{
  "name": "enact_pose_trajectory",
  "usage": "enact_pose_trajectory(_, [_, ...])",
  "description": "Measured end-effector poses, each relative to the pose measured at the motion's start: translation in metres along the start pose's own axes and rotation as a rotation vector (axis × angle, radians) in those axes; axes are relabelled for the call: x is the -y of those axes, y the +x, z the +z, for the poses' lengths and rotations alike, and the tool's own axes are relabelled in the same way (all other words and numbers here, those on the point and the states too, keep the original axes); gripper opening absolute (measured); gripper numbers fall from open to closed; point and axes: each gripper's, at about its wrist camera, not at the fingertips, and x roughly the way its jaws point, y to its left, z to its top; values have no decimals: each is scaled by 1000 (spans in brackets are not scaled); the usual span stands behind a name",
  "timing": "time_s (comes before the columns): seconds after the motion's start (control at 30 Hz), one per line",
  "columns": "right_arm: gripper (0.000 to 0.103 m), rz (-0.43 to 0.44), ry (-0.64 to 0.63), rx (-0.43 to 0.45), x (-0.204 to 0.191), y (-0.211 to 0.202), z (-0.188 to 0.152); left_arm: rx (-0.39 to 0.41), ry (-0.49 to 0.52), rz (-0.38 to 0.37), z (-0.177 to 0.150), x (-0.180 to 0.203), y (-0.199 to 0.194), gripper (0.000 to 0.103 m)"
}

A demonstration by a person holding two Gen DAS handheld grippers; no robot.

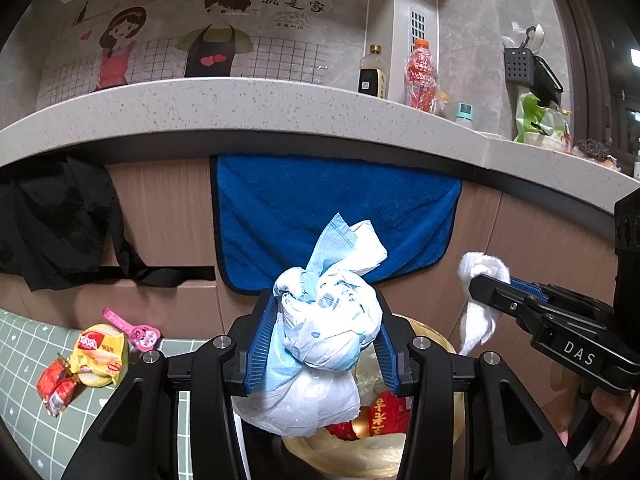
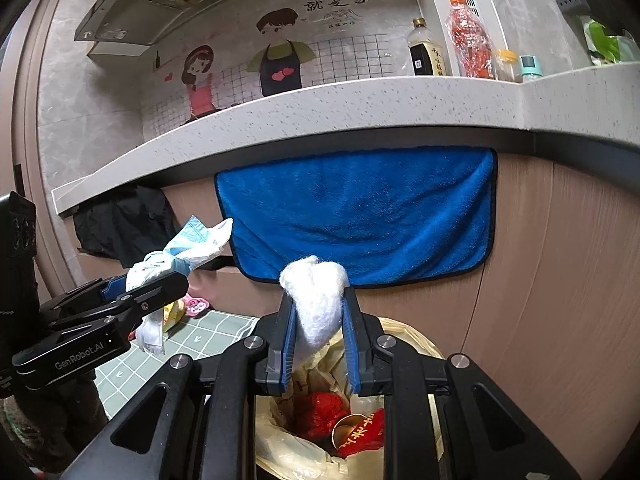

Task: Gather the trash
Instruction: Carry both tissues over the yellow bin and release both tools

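A knotted white-and-blue plastic bag (image 1: 324, 320) sits clamped in the left gripper (image 1: 326, 344), above the yellow-lined trash bin (image 2: 416, 340). Beside it, the right gripper (image 2: 318, 332) pinches a white tissue wad (image 2: 316, 300) over the same bin. A blue towel (image 1: 340, 216) hangs behind; snack wrappers (image 1: 96, 360) lie on the checked mat (image 1: 24, 360) to the left.

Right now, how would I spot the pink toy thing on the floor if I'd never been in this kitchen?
Start at the big blue towel hanging from the speckled counter, then look down and left to the green grid-pattern mat. At the mat's far edge lies a flat pink plastic toy with a cartoon face, beside the yellow snack wrapper; it is the only pink thing there.
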Motion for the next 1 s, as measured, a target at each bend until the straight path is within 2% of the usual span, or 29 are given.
enact_pose_trajectory(0.53, [20,-15,53,-53,24,27,-13,-86,11,-20,-19,4,50,47])
enact_pose_trajectory(0.63, [23,-17,69,-64,28,33,-15,-96,2,-55,-20,2,59,47])
enact_pose_trajectory(0.67, [23,-18,74,-66,29,36,-15,-105,-6,-87,-20,0,63,48])
enact_pose_trajectory(0.7, [24,-18,79,-65,31,39,-16,-120,-19,-130,-20,-2,68,57])
enact_pose_trajectory(0.73, [32,-17,90,-70,34,42,-17,-142,-38,-166,-19,-6,74,64])
enact_pose_trajectory(0.77, [43,-12,111,-87,37,47,-18,-148,-53,-167,-18,-8,77,76])
enact_pose_trajectory(0.83, [50,1,159,-109,43,53,-23,-150,-72,-161,-18,-15,79,78])
enact_pose_trajectory(1.0, [50,15,213,-146,50,60,-35,-145,-101,-112,-16,-36,70,78])
